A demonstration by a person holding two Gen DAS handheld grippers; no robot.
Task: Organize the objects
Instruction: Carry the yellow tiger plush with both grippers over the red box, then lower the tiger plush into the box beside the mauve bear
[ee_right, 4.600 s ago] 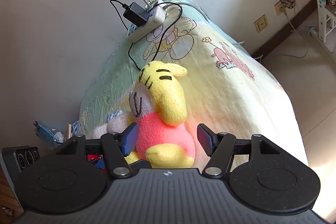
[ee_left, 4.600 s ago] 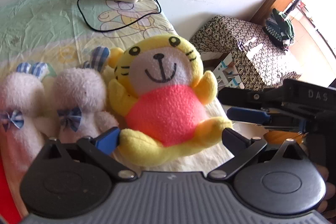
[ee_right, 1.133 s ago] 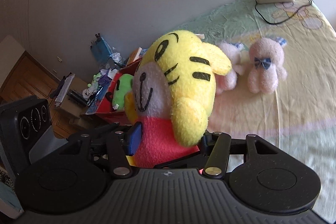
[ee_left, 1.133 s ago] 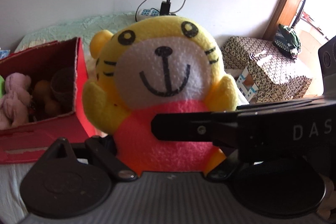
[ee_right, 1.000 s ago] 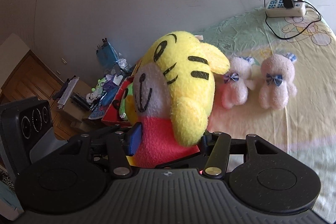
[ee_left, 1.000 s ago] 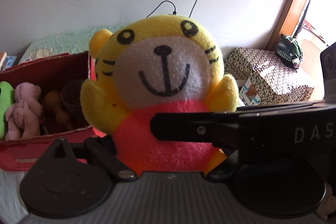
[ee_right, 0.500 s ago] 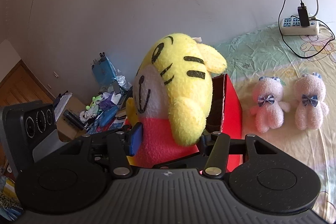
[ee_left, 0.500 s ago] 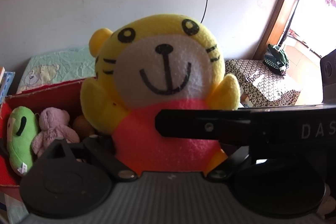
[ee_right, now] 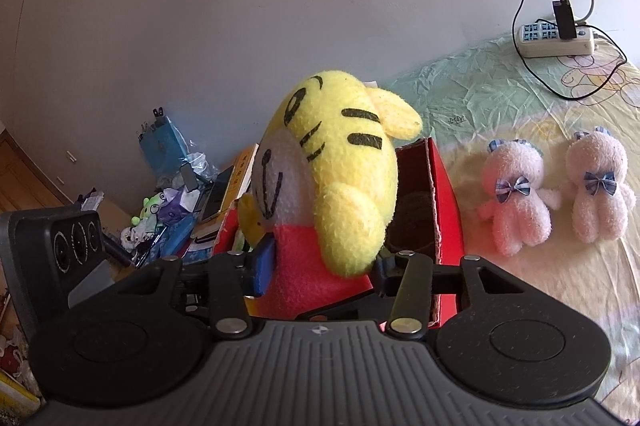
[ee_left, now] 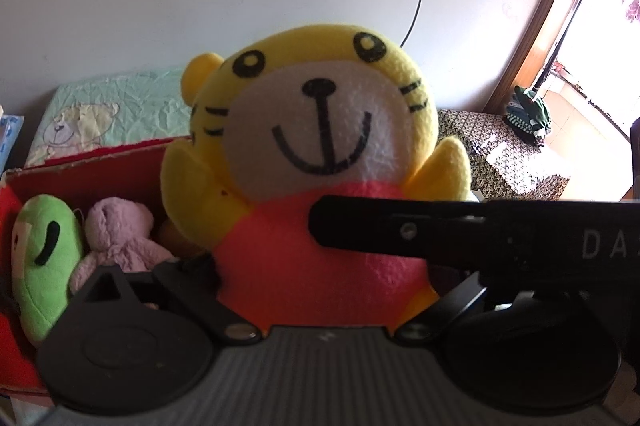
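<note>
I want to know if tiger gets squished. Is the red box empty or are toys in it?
Not empty. The red box holds a green plush and a pink bear, beside the held tiger.

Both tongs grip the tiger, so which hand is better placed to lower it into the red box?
Left, probably. The left tongs hold the yellow plush tiger with the open red cardboard box directly beside them; the right tongs look across its far wall.

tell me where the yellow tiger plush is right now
The yellow tiger plush is held between both grippers, filling the centre of each wrist view, beside the red box.
</note>
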